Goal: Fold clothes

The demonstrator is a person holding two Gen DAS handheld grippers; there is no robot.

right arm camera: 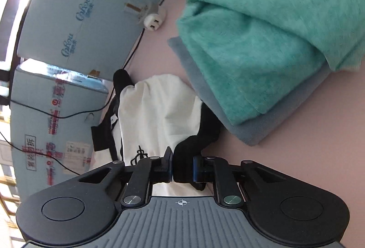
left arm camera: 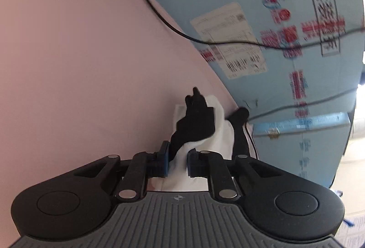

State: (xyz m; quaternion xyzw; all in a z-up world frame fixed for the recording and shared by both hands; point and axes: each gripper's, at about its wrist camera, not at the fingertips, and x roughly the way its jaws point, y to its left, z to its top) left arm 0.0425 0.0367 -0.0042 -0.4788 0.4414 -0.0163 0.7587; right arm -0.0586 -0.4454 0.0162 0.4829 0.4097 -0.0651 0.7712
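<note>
Both grippers are pinching the white-and-black shirt [right arm camera: 157,111]: left gripper [left arm camera: 177,160] nearly closed on white cloth, right gripper [right arm camera: 182,167] on black. Ahead of the right jaws, the towels [right arm camera: 262,42] seem folded; this shirt isn't yet.

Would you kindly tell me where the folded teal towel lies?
In the right wrist view, the teal towel lies upper right atop a grey-blue towel, beside the white garment.

- The left gripper [left arm camera: 178,160] had black, teardrop-shaped link arms with round silver pivot pins and blue pads.
- The right gripper [right arm camera: 182,164] looked the same.
- Each had a grey ribbed base with a small crosshair mark.
</note>
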